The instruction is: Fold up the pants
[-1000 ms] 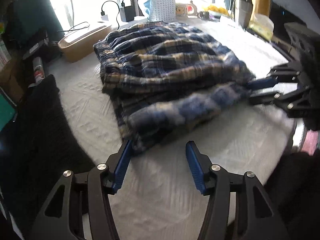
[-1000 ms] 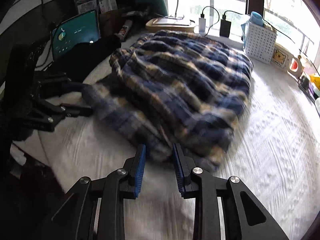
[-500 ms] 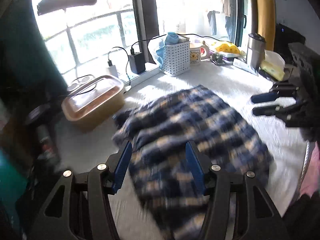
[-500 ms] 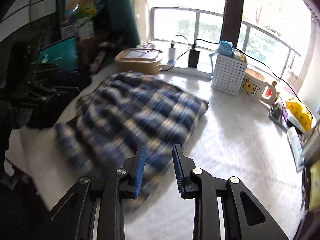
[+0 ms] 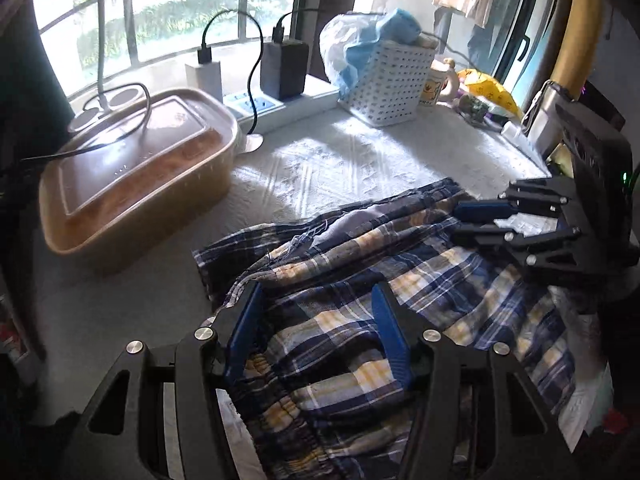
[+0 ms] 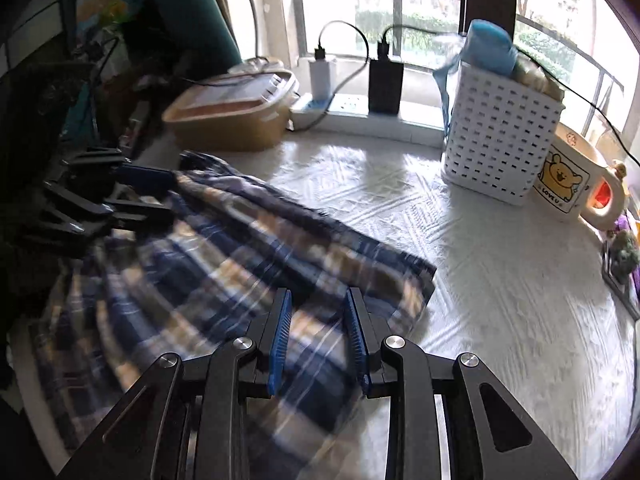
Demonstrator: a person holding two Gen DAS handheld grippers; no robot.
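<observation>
Your left gripper [image 5: 316, 320] is spread over the plaid pants [image 5: 400, 280], pads not pressing cloth. Your right gripper [image 6: 318, 328] is narrower but w/ a clear gap, hovering over the same pants, which lie bunched on the white bedspread [image 6: 500, 280] near the window. Only readable text: "LOVE U" on the bear mug [image 6: 564, 184], beside the white basket [image 6: 500, 132].
</observation>
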